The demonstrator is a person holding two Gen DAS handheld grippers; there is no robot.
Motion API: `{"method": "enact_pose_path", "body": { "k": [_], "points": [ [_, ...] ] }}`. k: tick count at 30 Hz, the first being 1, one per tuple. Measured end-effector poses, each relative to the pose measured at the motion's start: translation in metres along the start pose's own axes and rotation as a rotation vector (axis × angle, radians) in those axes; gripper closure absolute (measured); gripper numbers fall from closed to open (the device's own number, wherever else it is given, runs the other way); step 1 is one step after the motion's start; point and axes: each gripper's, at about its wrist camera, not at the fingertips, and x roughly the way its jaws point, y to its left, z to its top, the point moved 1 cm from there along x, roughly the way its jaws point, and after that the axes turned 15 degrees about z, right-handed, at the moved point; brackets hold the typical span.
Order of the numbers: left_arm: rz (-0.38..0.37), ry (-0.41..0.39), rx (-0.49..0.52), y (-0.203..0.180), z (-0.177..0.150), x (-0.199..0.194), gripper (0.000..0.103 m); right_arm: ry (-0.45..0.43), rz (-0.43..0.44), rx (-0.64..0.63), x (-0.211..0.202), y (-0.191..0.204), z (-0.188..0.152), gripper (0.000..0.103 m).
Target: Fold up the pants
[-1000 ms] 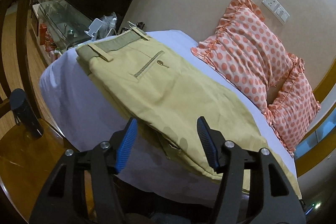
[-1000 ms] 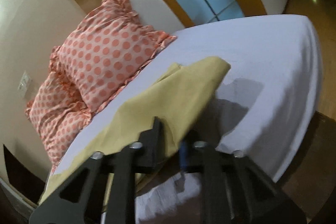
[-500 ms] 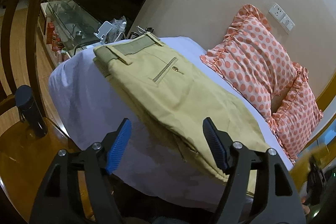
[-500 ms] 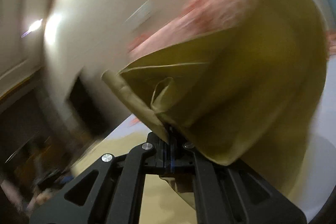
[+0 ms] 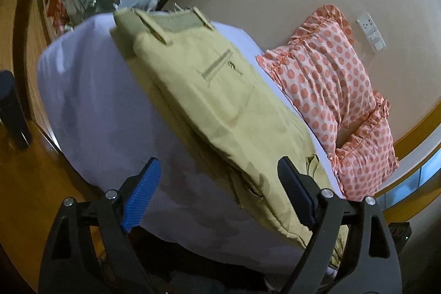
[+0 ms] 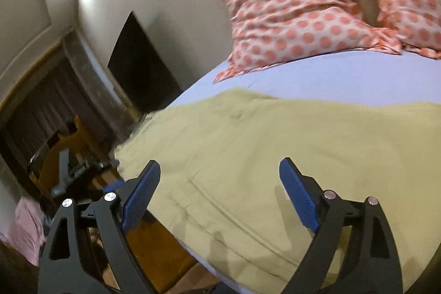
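Both my grippers spread, empty — right gripper (image 6: 217, 192) over the pants (image 6: 275, 156), nearer; long axis runs near-right to far-left waistband.

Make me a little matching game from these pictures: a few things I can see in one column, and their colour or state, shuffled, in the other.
Things:
1. pants
2. pillows
3. bed sheet
4. left hand-held gripper

Descriptions:
A. orange dots with a ruffled edge
B. open, holding nothing
C. khaki, lying on the bed
D. pale lilac, spread over the bed

Pairs: 1-C, 2-A, 3-D, 4-B
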Motion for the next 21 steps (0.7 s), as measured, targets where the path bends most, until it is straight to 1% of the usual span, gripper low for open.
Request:
{"method": "enact_pose_path", "body": {
  "k": [2,6,10,13,15,16,17,18,19,21],
  "points": [
    [-0.003,0.007,0.013,-0.007,-0.002,0.004,0.017,-0.008,0.003,0.022,-0.005,-0.003,-0.008,0.013],
    [-0.024,0.025,0.018,-0.022,-0.001,0.008,0.017,0.003,0.010,0.061,0.000,-0.012,-0.005,0.013],
    [-0.022,0.003,0.032,-0.041,0.006,0.000,0.016,0.014,0.013,0.083,0.004,-0.018,-0.010,0.013],
    [-0.033,0.016,0.002,-0.043,0.016,0.002,0.016,0.013,0.014,0.095,0.004,-0.021,-0.012,0.013],
    [-0.012,0.021,-0.020,-0.040,0.025,0.006,0.016,0.012,0.018,0.103,0.002,-0.023,-0.013,0.013],
    [-0.005,0.012,-0.040,-0.036,0.033,0.008,0.016,0.011,0.019,0.105,0.002,-0.023,-0.014,0.013],
    [0.017,0.006,-0.065,-0.030,0.040,0.011,0.021,0.009,0.022,0.107,0.000,-0.024,-0.014,0.013],
    [0.016,0.005,-0.099,-0.024,0.047,0.014,0.023,0.009,0.021,0.108,0.000,-0.024,-0.014,0.013],
    [-0.006,0.000,-0.157,-0.014,0.058,0.018,0.024,0.009,0.018,0.110,-0.002,-0.025,-0.015,0.012],
    [0.001,-0.006,-0.204,-0.003,0.072,0.023,0.037,0.004,0.007,0.113,-0.007,-0.028,-0.016,0.011]
  ]
}}
